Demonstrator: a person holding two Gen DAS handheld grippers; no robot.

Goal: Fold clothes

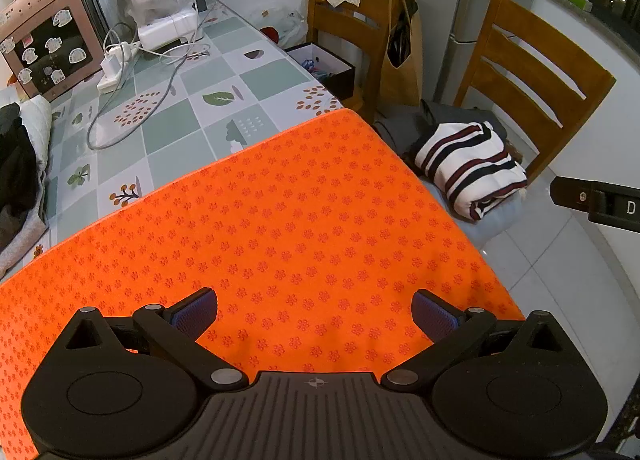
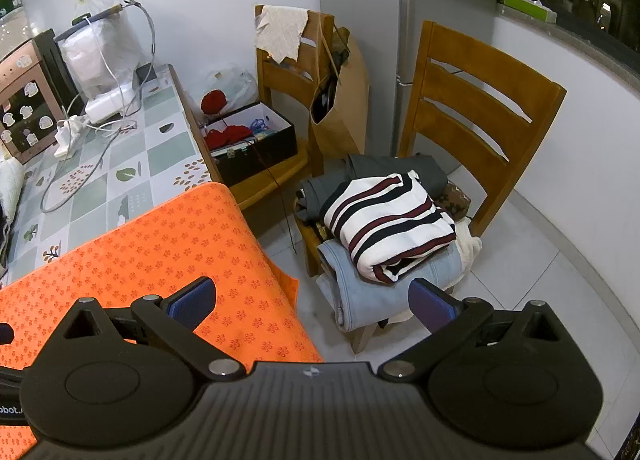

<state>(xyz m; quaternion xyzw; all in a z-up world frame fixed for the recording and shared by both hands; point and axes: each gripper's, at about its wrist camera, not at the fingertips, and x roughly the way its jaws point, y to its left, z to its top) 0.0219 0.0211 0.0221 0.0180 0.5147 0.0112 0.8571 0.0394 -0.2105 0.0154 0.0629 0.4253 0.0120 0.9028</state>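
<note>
An orange mat [image 1: 280, 228] with a flower print covers the near end of the table, with no garment on it. My left gripper [image 1: 314, 310] hovers open above the mat's near part. A folded white top [image 2: 386, 220] with dark red and black stripes lies on a pile of clothes on a wooden chair [image 2: 480, 108], above a pale blue folded garment [image 2: 372, 292] and a dark grey one [image 2: 400, 170]. My right gripper [image 2: 312, 300] is open off the table's right edge, short of the pile. The striped top [image 1: 470, 168] also shows in the left wrist view.
A second wooden chair [image 2: 288, 68] holds a black box [image 2: 256, 144] of red yarn and a brown paper bag [image 2: 340, 100]. A small oven [image 1: 48, 48], a white appliance [image 1: 168, 26] with cables and dark clothes [image 1: 16, 168] crowd the table's far and left side. A fridge [image 2: 444, 20] stands behind.
</note>
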